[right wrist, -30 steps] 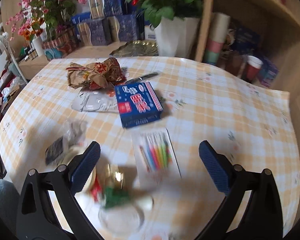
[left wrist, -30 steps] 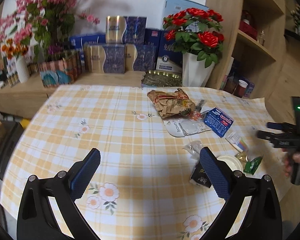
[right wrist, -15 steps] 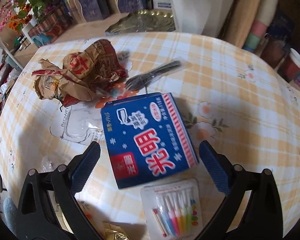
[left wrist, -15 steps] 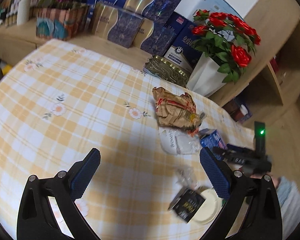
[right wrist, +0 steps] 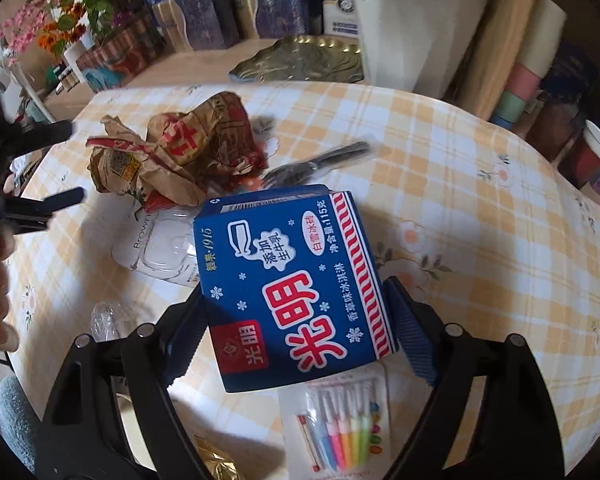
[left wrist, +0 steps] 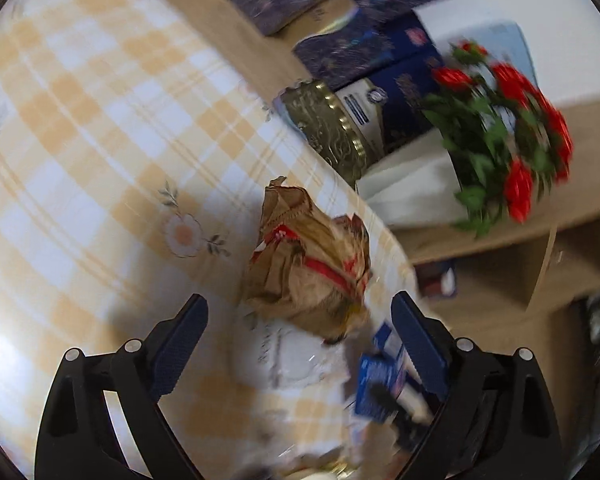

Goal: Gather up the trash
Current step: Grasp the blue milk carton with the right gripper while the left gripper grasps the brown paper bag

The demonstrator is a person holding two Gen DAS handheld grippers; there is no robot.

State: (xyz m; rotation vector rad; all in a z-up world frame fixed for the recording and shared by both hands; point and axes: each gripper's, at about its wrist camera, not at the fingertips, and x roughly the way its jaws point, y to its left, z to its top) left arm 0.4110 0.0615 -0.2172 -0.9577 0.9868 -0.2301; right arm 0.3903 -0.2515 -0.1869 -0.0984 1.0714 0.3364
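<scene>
The step in hand is the first pickup of the trash scattered on the checked table point(right wrist: 480, 184). The right gripper point(right wrist: 296, 334) straddles one blue carton point(right wrist: 296, 280), its jaws closing with the carton between them; the pads stand at its two sides, and a firm squeeze is not yet evident. The next move calls for finishing that squeeze square on the side walls, then lifting clear without dragging the candle pack.

Just beyond the carton lies one crumpled paper bag point(right wrist: 172, 156). The left gripper point(left wrist: 300, 344) points at it, jaws closing but wide, holding nothing; the bag point(left wrist: 312, 268) sits just ahead of its fingertips, so it likely needs to advance before clamping.

Beside the carton, toward the bag, lies one clear plastic blister point(right wrist: 156, 248). Touching the carton's near edge is one pack of coloured candles point(right wrist: 344, 428). Behind the carton rests one wrapped dark fork point(right wrist: 316, 164). One clear wrapper scrap point(right wrist: 104, 320) lies near the right gripper's left finger, and one gold foil piece point(right wrist: 216, 464) near the frame's bottom.
</scene>
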